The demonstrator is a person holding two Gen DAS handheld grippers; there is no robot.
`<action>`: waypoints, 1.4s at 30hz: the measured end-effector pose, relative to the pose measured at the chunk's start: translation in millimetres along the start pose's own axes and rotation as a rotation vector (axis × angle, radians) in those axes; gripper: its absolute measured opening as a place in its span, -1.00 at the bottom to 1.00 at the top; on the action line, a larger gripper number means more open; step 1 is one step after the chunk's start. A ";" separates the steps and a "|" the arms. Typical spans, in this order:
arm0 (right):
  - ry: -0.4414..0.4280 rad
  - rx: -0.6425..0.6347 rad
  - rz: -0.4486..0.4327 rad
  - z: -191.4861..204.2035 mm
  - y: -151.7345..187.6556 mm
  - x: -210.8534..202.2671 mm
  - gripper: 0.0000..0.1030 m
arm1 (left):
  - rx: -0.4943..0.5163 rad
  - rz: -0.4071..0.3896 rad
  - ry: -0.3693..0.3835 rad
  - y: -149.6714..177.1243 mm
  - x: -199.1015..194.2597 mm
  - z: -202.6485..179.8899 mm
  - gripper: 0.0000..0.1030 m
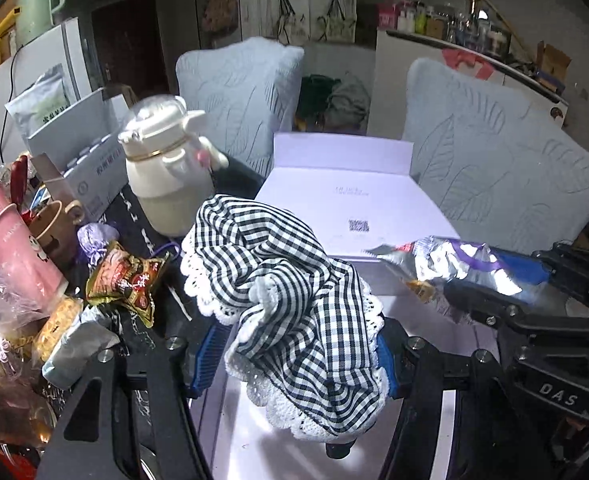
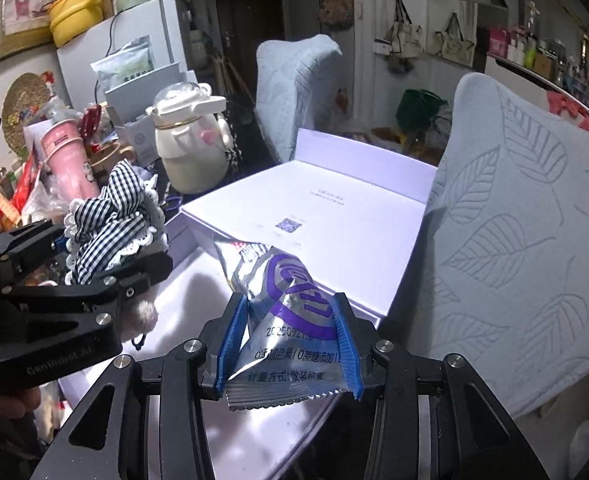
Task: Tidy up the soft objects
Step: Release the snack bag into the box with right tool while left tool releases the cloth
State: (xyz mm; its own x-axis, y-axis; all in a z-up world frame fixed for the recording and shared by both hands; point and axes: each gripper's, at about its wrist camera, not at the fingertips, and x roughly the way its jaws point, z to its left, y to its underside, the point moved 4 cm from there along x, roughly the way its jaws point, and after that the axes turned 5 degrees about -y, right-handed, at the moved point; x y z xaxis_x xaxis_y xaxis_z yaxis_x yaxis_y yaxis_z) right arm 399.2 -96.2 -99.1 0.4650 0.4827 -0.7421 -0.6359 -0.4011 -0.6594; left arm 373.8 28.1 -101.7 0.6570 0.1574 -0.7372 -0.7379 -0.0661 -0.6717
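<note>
Place: you are working in a lived-in home, at a cluttered table.
Far left: a fridge (image 2: pixel 94 60) is carrying a yellow pot (image 2: pixel 76 12).
Far wall: tote bags (image 2: pixel 406 36) are hanging.
Right: covered chairs (image 2: pixel 526 216) are standing close.

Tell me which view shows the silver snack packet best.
The right wrist view: the packet fills the centre between the right gripper fingers, print readable. The left wrist view shows it only sideways at the right, crumpled, partly hidden.
</note>
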 end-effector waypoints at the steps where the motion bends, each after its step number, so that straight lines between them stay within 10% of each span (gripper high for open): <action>1: 0.001 0.001 -0.001 0.0 -0.3 0.1 -0.18 | 0.005 0.005 -0.003 0.0 2.4 -0.5 0.18; 20: 0.063 -0.024 -0.014 7.4 0.2 -26.6 0.04 | 0.040 0.005 -0.121 -2.3 -13.3 -0.3 0.32; 42: 0.096 -0.051 -0.164 35.7 -15.5 -130.5 0.11 | -0.004 -0.205 -0.138 -18.3 -138.5 9.7 0.54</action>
State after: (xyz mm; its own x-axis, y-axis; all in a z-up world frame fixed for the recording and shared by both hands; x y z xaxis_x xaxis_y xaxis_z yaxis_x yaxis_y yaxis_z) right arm 326.4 -125.2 12.2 0.6178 0.4696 -0.6308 -0.5160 -0.3632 -0.7758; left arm 294.8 17.1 13.4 0.7652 0.3012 -0.5690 -0.5907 -0.0228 -0.8065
